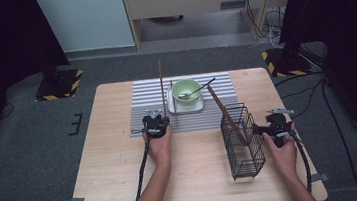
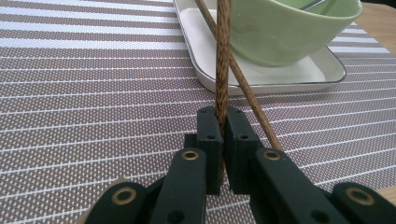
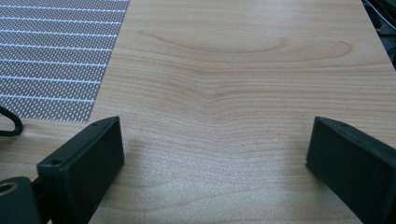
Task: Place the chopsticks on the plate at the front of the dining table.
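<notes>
Striped woven mat point(image 2: 93, 93); left tongs point(image 2: 223, 126) clamped on grainy round chopstick point(image 2: 223, 60), right tongs point(image 3: 215, 154) agape, empty.

The chopstick point(image 2: 223, 56) pinched in the left gripper point(image 2: 223, 140) is showing dark, grainy wood with a speckled, fairly matt surface, and so is the second chopstick point(image 2: 254, 105) beside it. The gripper's jaws are looking like matt black plastic with brass-coloured rivets. The placemat point(image 2: 93, 93) is showing a woven, textured weave in brown and white stripes. The green bowl point(image 2: 280, 32) and white tray point(image 2: 261, 77) are gleaming, smooth and glazed. The table point(image 3: 243, 70) is showing pale, smooth wood grain. The basket point(image 1: 242, 141) is looking like black wire.
</notes>
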Demonstrator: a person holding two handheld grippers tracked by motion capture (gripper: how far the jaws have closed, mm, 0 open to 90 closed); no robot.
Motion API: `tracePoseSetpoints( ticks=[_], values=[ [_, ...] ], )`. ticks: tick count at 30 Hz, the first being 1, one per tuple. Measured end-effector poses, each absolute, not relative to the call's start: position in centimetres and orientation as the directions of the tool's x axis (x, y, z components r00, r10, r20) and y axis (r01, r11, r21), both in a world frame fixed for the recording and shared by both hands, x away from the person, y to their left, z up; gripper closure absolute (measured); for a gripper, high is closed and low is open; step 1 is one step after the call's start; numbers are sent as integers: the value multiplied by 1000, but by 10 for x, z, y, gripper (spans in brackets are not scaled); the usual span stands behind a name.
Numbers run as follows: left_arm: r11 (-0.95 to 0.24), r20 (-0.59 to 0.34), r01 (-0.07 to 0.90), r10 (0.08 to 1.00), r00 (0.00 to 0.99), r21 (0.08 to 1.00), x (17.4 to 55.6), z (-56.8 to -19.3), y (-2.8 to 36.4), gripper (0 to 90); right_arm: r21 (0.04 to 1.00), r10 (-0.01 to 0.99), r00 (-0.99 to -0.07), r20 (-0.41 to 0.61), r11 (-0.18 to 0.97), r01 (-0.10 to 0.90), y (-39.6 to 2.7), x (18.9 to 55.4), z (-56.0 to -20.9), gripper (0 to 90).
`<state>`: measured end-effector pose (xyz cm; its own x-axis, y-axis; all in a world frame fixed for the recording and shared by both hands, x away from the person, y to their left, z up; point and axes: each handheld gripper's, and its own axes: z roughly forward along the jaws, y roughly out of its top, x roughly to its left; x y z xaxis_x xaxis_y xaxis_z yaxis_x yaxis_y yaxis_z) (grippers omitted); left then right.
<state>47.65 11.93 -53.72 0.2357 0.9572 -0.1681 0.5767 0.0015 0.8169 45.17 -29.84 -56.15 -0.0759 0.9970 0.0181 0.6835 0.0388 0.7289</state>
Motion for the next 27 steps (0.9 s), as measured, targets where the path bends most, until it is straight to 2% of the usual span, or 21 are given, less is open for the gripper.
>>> tracePoseSetpoints(
  ticks=[27],
  values=[
    [3, -168, 583, 959, 229, 813, 475, -541, 119, 855, 729, 997, -76, 17, 40, 683, -298, 452, -562, 42]
  ],
)
